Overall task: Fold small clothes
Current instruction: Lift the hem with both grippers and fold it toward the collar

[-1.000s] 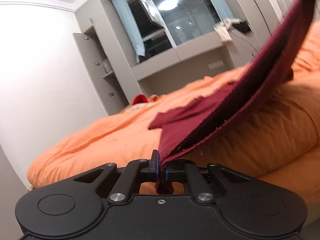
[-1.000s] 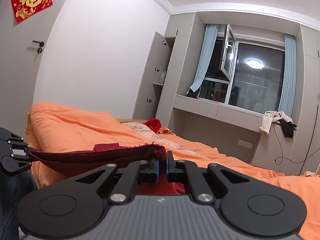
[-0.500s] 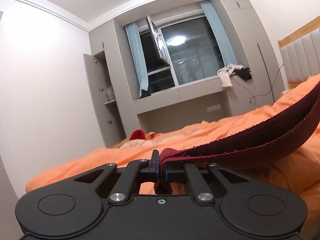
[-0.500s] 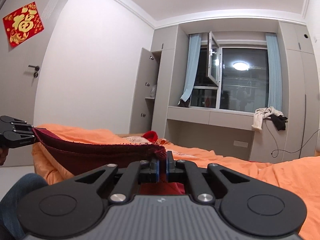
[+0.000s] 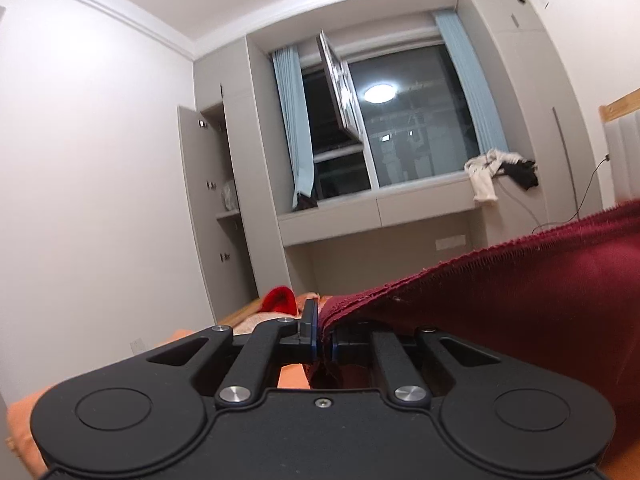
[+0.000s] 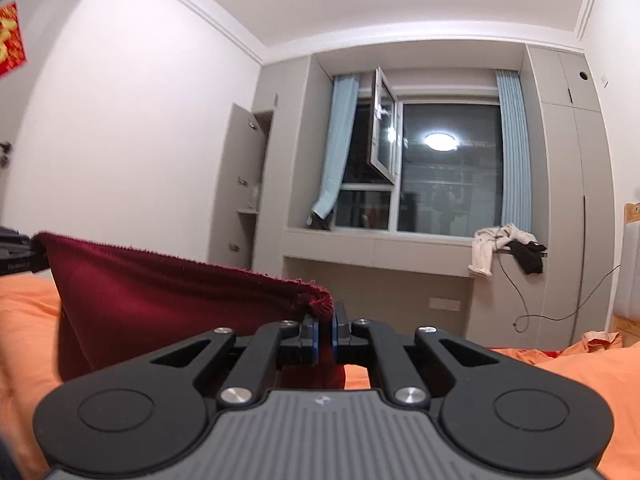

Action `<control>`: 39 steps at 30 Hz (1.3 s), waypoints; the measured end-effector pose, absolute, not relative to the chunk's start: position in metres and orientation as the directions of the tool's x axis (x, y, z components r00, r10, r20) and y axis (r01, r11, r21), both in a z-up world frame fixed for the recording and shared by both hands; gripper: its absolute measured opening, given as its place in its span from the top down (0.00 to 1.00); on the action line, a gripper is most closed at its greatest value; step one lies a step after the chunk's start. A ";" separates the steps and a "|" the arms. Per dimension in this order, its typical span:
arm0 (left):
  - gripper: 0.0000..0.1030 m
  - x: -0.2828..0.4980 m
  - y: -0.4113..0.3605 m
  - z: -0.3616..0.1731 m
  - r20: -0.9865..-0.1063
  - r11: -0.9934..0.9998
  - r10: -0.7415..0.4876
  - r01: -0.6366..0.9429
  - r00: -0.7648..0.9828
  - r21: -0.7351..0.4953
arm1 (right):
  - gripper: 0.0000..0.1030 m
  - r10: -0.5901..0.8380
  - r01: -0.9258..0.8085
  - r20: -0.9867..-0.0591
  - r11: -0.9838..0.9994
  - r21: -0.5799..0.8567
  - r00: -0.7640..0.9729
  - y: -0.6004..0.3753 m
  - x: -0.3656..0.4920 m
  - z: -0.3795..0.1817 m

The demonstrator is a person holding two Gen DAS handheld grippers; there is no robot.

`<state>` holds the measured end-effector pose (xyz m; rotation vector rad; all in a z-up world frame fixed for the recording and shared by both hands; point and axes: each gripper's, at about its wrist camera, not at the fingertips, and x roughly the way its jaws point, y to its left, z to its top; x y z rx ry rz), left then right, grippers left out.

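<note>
A dark red garment [image 5: 520,312] hangs stretched between both grippers above the orange bed. In the left wrist view my left gripper [image 5: 324,332] is shut on one corner of its hemmed edge, and the cloth runs off to the right. In the right wrist view my right gripper [image 6: 326,326] is shut on the other bunched corner, and the dark red garment [image 6: 168,312] spreads leftward to the left gripper [image 6: 16,256] at the frame's edge. The cloth's lower part drops behind the gripper bodies and is hidden.
The orange duvet [image 6: 580,376] covers the bed below. A small bright red item [image 5: 278,300] lies at the bed's far end. Ahead are a grey wardrobe with an open door [image 6: 240,184], a window ledge with white and black clothes [image 6: 504,244], and a dangling cable.
Both grippers have risen with the garment, so the bed has dropped low in both views. The cloth, which sagged onto the duvet, now hangs taut between them.
</note>
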<state>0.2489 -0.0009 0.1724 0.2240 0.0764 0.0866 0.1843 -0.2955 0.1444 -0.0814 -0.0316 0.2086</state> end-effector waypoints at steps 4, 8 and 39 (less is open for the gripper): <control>0.93 0.323 -0.001 0.162 -0.147 0.975 0.097 -0.065 0.984 0.210 | 0.94 0.188 -0.193 -0.069 0.978 -0.082 0.980 -0.295 0.254 0.136; 0.93 0.382 0.000 0.138 -0.218 0.971 0.111 -0.060 0.970 0.230 | 0.94 0.185 -0.196 -0.155 0.979 -0.061 0.970 -0.297 0.313 0.109; 0.25 0.484 0.055 0.041 -0.558 0.989 0.150 -0.132 0.816 0.072 | 0.22 0.128 -0.159 -0.460 0.987 -0.029 0.879 -0.301 0.444 0.021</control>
